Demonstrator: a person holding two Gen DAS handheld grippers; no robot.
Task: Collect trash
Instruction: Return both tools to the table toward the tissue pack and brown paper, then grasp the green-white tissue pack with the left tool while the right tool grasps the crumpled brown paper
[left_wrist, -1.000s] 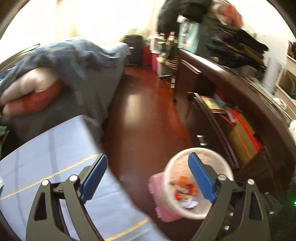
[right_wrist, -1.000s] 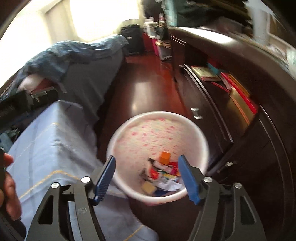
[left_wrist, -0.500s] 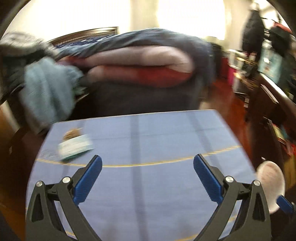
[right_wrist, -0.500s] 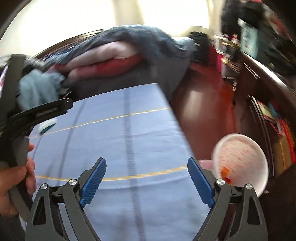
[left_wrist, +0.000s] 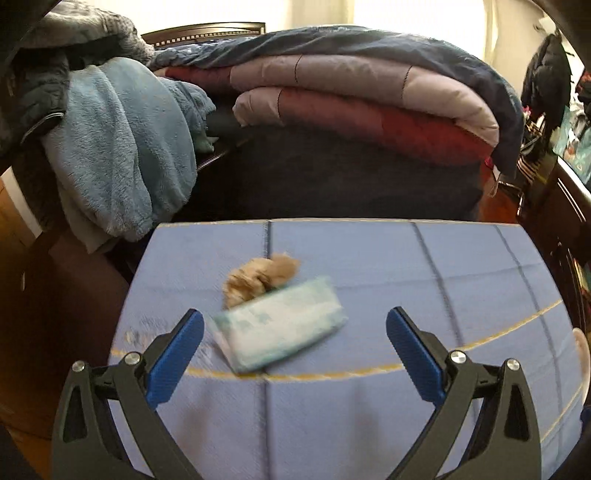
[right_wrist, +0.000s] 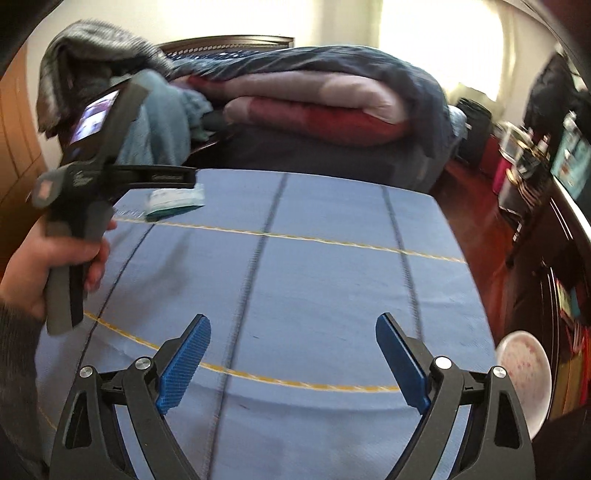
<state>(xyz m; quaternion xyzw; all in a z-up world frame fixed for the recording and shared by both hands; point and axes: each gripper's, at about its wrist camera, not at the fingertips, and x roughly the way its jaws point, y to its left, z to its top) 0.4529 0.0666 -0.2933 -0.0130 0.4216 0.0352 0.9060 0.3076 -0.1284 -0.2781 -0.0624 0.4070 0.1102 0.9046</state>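
Trash, a white-and-teal tissue packet (left_wrist: 280, 325) touching a crumpled tan paper wad (left_wrist: 258, 277), lies on the blue cloth-covered table (left_wrist: 406, 258) before the wide-open, empty left gripper (left_wrist: 295, 350), while from the right wrist the right gripper (right_wrist: 293, 362) has just been opening, nothing between its jaws, with the white pink-speckled bin (right_wrist: 524, 369) at the table's right edge.

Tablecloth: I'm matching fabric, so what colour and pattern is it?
Tablecloth: light blue with dark stripes and thin yellow crossing lines; clearest in the right wrist view.

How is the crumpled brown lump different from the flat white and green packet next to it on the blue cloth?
The brown lump is scrunched and bumpy; the packet is flat and roughly rectangular. The lump is tan all over; the packet is pale with green print. The lump looks smaller and lies farther from the camera than the packet, touching or partly tucked behind its far edge. Both lie on the blue cloth, and neither is held.
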